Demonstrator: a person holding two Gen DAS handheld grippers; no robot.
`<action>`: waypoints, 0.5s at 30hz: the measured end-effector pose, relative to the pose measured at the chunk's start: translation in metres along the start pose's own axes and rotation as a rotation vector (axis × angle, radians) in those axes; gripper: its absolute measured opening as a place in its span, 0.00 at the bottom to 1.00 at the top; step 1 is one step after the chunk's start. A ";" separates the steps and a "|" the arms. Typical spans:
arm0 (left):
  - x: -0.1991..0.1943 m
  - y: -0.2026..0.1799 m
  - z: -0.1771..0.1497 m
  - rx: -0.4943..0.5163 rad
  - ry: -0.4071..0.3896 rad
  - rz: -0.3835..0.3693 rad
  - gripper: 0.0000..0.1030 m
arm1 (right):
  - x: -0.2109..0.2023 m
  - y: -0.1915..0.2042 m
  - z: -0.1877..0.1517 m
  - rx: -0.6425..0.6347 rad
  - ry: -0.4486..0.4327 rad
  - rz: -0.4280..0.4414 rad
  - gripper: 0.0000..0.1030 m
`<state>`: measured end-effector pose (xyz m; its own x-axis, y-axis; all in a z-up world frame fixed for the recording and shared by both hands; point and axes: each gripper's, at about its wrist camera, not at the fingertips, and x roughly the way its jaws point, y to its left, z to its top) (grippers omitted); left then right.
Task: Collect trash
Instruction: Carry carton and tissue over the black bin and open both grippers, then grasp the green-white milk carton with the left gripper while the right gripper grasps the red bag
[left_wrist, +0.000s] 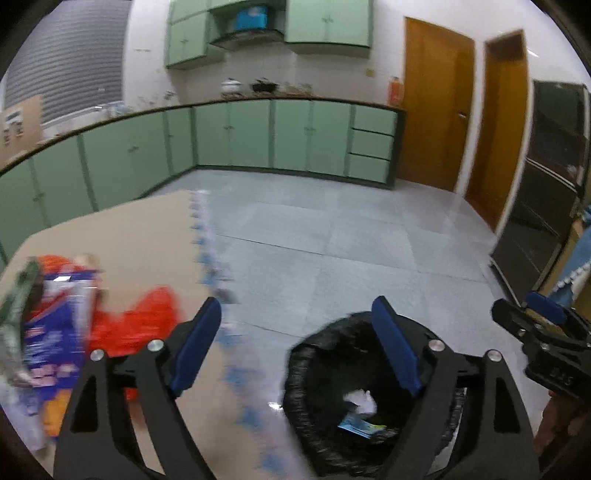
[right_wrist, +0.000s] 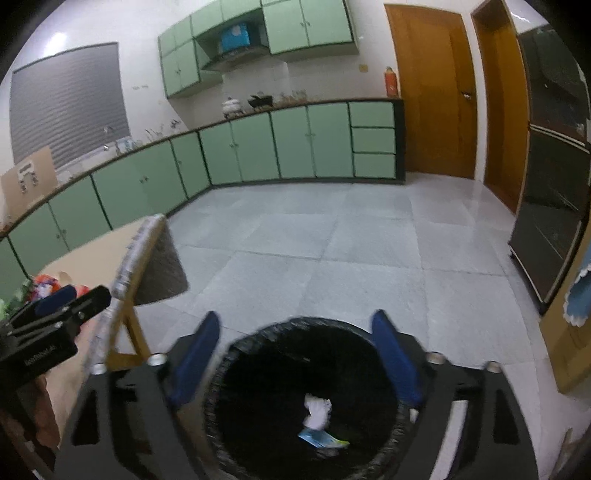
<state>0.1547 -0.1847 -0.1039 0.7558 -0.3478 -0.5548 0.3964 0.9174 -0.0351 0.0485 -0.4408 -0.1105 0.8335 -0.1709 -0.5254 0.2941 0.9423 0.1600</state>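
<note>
Bin (right_wrist: 295, 398) rim directly under right gripper (right_wrist: 295, 354) — jaws apart, empty; left gripper (left_wrist: 295, 343) likewise, straddling table edge (left_wrist: 207, 243).

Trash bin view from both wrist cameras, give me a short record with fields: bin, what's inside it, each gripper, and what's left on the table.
bin: round bin lined with a black plastic bag, on the grey tiled floor beside the table
contents: crumpled white paper and a blue-green wrapper
right gripper: open, empty, above the bin
left gripper: open, empty, over the table edge and the bin
table: tan table top bearing a red plastic bag and a blue printed packet
</note>
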 end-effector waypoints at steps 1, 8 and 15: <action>-0.007 0.012 0.001 -0.011 -0.007 0.028 0.82 | -0.002 0.012 0.002 -0.014 -0.010 0.019 0.89; -0.057 0.085 -0.006 -0.052 -0.043 0.228 0.84 | -0.008 0.090 0.005 -0.097 -0.051 0.135 0.93; -0.092 0.154 -0.019 -0.109 -0.042 0.375 0.84 | -0.005 0.160 0.002 -0.146 -0.047 0.255 0.93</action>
<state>0.1360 -0.0081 -0.0738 0.8594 0.0096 -0.5112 0.0328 0.9967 0.0740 0.0927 -0.2894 -0.0811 0.8936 0.0672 -0.4439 0.0045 0.9873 0.1585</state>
